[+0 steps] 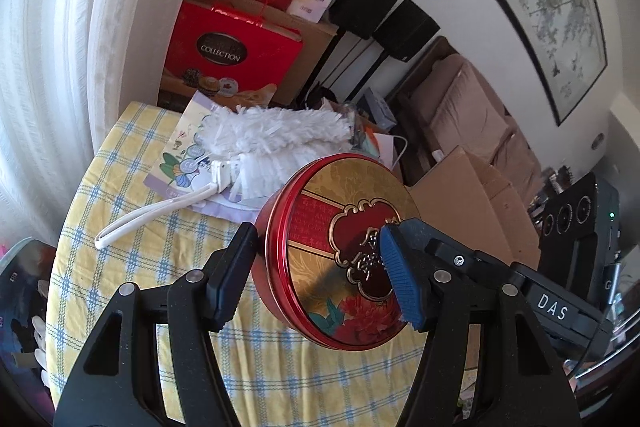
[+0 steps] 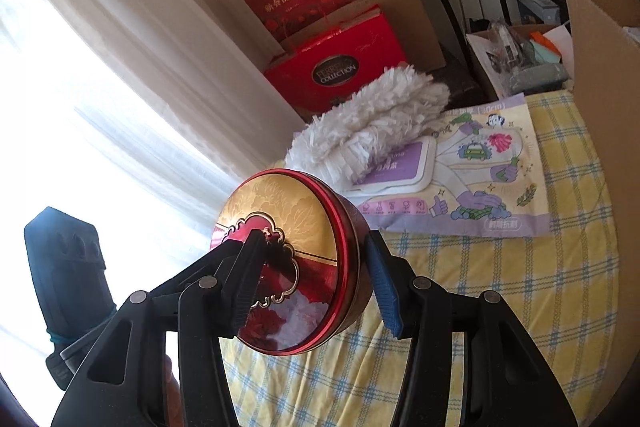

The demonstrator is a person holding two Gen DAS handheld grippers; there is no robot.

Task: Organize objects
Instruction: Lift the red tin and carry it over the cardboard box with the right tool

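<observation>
Two grippers are clamped on one round red-and-gold tin (image 1: 340, 251), which is held tilted in the air above the checked tablecloth (image 1: 132, 255); nothing shows it resting on anything.

In the left wrist view, at 9 o'clock, the duster's white loop handle (image 1: 148, 217) lies on the cloth, and its fluffy head (image 1: 280, 139) at 12 o'clock rests on a printed pack (image 1: 180, 155). At centre, the left gripper (image 1: 316, 267) is closed on the tin, one finger against its side wall and the blue pad across the lid. At 3 o'clock a cardboard box (image 1: 472, 203) stands just beyond the table edge.

In the right wrist view, the right gripper (image 2: 316, 275) pinches the same tin (image 2: 288, 259) from the opposite side, lid to the left finger, base to the blue pad. At 1 o'clock the duster (image 2: 368, 119) lies over a wipes pack (image 2: 400, 167) on the printed pack (image 2: 480, 179), and the box wall (image 2: 592, 67) rises at 3 o'clock.

As a judgement, the organizing is at an early to middle stage: the tin is lifted but not yet placed, while the duster and packs are still loose on the table. Whether the box is the destination cannot be told.
</observation>
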